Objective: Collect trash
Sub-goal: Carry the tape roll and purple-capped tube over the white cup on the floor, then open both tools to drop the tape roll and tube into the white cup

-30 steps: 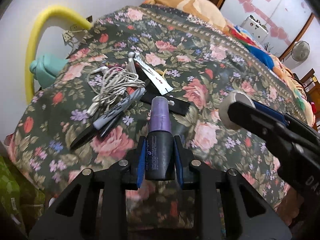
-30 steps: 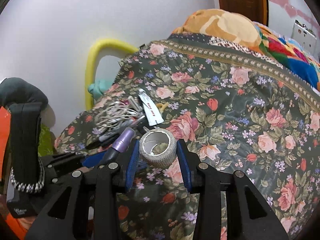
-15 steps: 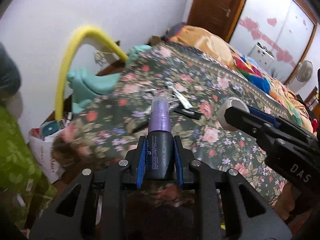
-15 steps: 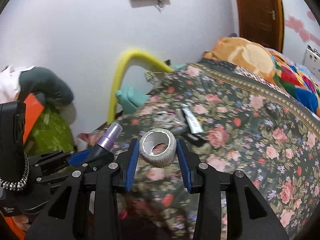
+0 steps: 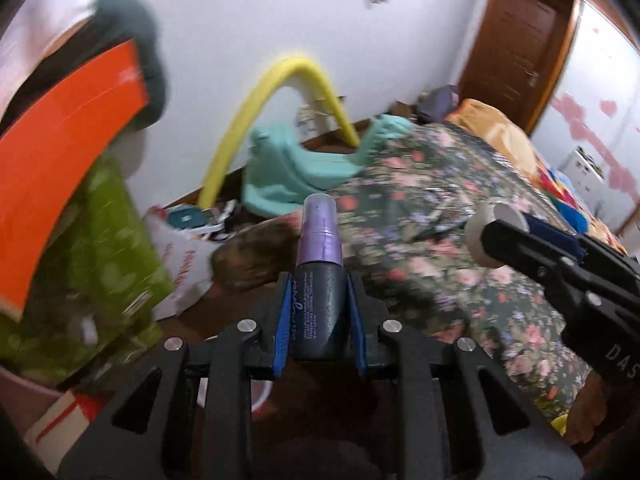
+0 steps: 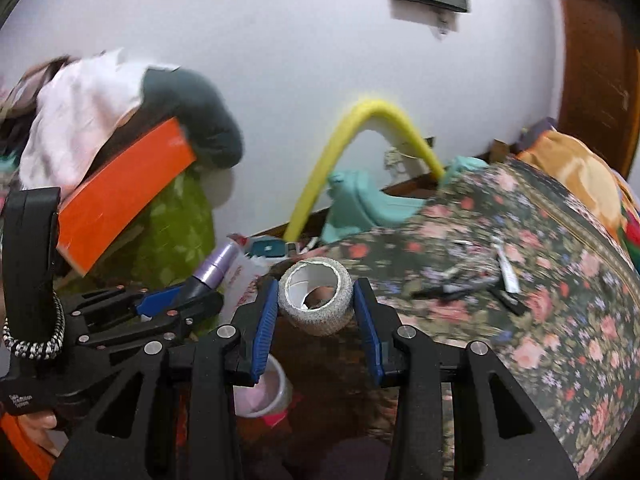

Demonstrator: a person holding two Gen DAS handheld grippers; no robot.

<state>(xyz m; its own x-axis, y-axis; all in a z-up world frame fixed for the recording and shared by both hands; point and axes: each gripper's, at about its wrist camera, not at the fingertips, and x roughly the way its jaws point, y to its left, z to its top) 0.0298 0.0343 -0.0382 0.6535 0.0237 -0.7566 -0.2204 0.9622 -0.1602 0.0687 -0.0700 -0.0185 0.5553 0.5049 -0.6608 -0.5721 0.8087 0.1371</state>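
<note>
My left gripper (image 5: 319, 294) is shut on a dark spray bottle with a purple cap (image 5: 320, 280), held in the air beside the bed; the bottle also shows in the right wrist view (image 6: 212, 270). My right gripper (image 6: 316, 300) is shut on a grey tape roll (image 6: 316, 300), seen from the side in the left wrist view (image 5: 490, 236). Pens, a cable and a white tube (image 6: 508, 272) lie on the floral bedspread (image 6: 560, 320). A pink cup (image 6: 260, 392) stands on the floor below the grippers.
A yellow foam tube (image 6: 340, 148) arches against the white wall over a teal plastic seat (image 6: 360, 204). An orange board (image 6: 120, 196), green fabric (image 5: 100, 260) and clothes pile at the left. A white bag (image 5: 184, 256) lies on the floor. A wooden door (image 5: 508, 48) is behind.
Both grippers have pulled back and swung left off the bed with the bottle and tape roll still held. The floor clutter and orange board have come into view.
</note>
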